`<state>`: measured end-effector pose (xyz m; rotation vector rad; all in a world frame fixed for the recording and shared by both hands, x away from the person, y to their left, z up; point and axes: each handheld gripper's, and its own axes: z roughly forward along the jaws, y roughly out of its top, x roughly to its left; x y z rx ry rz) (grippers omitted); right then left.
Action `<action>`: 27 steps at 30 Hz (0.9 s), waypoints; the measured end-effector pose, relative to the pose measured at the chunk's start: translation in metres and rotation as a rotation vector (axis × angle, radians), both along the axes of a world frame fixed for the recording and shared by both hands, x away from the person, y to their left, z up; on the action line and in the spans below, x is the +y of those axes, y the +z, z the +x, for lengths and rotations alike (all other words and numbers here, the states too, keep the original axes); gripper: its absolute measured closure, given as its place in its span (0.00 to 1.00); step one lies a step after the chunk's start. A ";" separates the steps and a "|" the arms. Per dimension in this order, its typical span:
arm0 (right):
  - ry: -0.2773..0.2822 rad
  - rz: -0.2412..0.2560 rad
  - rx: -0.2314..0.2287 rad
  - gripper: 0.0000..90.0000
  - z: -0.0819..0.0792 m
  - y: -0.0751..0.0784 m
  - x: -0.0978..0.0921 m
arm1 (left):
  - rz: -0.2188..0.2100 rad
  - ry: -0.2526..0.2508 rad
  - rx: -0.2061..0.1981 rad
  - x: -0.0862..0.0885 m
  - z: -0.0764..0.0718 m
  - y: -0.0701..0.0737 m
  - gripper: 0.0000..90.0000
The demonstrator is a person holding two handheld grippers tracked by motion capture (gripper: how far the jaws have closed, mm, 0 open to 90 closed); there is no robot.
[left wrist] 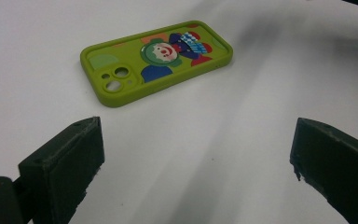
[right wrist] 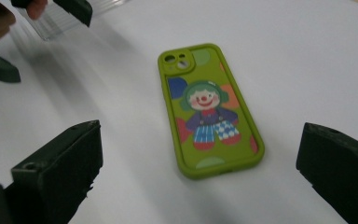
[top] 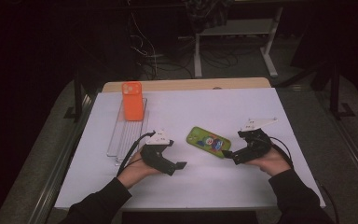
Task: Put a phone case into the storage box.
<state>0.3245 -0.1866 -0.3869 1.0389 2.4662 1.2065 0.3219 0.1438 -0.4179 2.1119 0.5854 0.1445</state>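
A white table (top: 261,186) stands under a fixed camera, with a dark floor and cables beyond it. A person in dark sleeves reaches in from the near edge, holding 1 black gripper in each hand.

At the far left of the table lies a clear ribbed rack (top: 127,135), and an orange phone case (top: 132,101) stands upright at its far end.

Near the middle of the table a green phone case (top: 208,142) lies flat, printed side up, showing a clown with green hair. It sits between the 2 grippers, untouched by either.

The left gripper (top: 182,164) rests low by the near left of the case, its jaws spread wide with nothing between them. In the left gripper view, the case (left wrist: 156,61) lies ahead of the fingers (left wrist: 65,163), well beyond their tips, camera cutout nearest.

The right gripper (top: 227,154) sits just beside the case's right end, jaws likewise wide apart and empty. In the right gripper view, the case (right wrist: 207,109) lies ahead and between the 2 fingers (right wrist: 60,172), its bottom end closest, apart from both.
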 end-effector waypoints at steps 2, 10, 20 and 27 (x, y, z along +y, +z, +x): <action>0.007 0.006 0.003 0.00 0.005 0.003 0.002 | 0.008 -0.006 0.000 0.000 0.000 0.000 0.03; 0.023 0.013 0.012 0.00 0.027 0.013 0.012 | -0.003 -0.002 -0.001 0.000 0.001 -0.001 0.03; 0.058 0.007 -0.005 0.00 0.050 0.021 0.027 | -0.002 0.002 0.010 -0.001 0.001 -0.002 0.03; 0.072 -0.002 0.010 0.00 0.066 0.022 0.039 | -0.001 0.003 0.004 -0.001 0.003 -0.002 0.03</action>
